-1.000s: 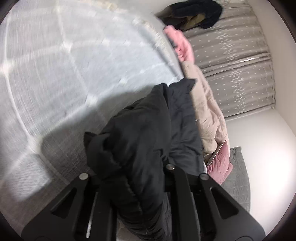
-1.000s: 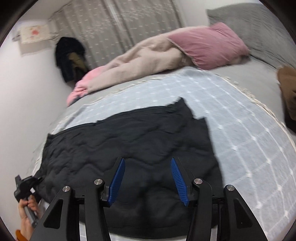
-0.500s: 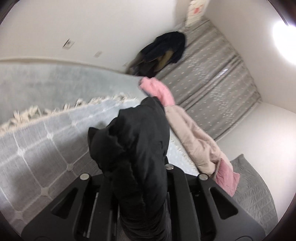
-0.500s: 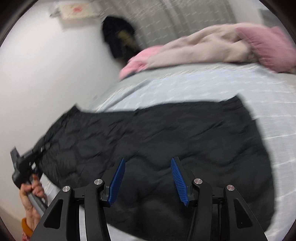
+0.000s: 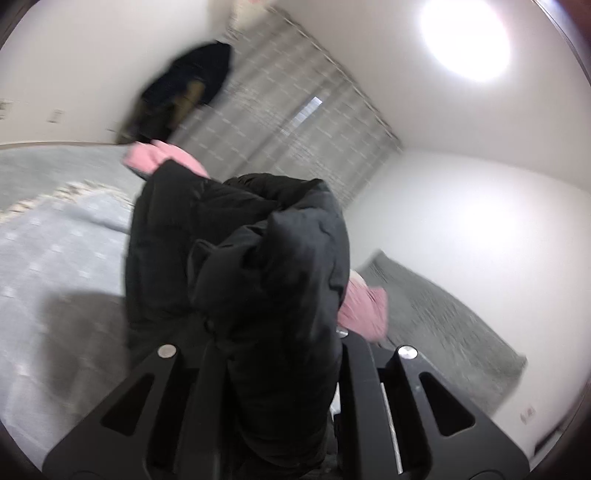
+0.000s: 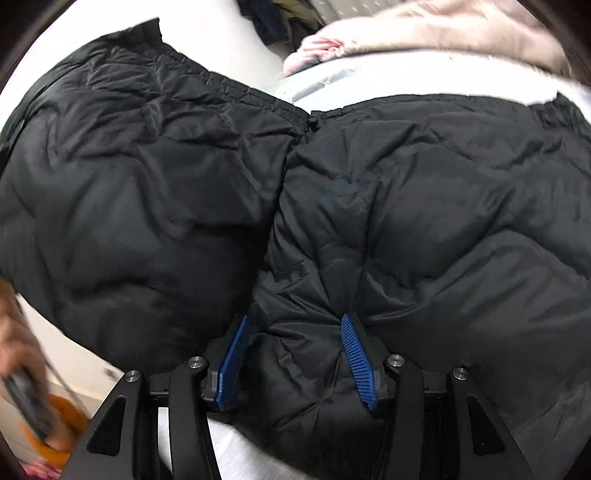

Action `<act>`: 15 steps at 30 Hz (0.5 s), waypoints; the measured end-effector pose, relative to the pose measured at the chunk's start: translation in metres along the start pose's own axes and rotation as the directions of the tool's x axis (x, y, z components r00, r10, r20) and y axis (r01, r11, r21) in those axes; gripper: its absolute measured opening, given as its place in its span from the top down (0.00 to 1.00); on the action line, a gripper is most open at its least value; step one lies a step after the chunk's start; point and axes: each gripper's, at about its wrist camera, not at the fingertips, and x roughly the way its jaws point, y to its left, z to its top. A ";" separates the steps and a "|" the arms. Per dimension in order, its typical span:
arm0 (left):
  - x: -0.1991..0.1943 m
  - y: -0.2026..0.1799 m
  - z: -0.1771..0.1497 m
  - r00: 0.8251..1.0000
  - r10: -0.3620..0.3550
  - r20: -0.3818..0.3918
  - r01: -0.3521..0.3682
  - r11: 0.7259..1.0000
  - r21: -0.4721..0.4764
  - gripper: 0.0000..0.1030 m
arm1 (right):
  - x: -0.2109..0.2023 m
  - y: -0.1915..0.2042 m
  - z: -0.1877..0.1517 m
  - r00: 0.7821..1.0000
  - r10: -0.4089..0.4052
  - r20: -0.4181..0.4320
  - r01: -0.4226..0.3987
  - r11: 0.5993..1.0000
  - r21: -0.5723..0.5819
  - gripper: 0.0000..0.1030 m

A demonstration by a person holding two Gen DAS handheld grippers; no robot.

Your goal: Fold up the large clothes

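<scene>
1. The left gripper [image 5: 273,354] is clamped down on a bunched-up fold of the black puffer jacket [image 5: 240,258], jaws nearly together, and the fabric piles up right in front of that camera, lifted off the bed.
2. In the right wrist view the same jacket [image 6: 369,206] fills almost the whole shot. One half lies spread on the pale grey bedspread [image 6: 332,86], the other half is raised up on the left.
3. The right gripper [image 6: 295,354] sits about half open, blue pads [image 6: 356,358] on either side of a puffy ridge of the jacket. Can't tell if they're actually pressing it or just straddling it.
4. A person's hand [image 6: 22,350] shows blurry at the lower left of the right wrist view.
5. Background stuff: beige and pink bedding [image 6: 443,29] heaped past the jacket, a pink pillow [image 5: 364,306], grey curtains [image 5: 291,122], and dark clothes [image 5: 177,96] hanging on the wall.
</scene>
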 end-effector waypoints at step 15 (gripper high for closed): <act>0.131 -0.060 -0.161 0.729 0.040 -0.684 0.212 0.936 0.281 0.77 | -0.152 -0.154 0.000 0.935 -0.056 0.351 -0.109 0.895 0.433 0.34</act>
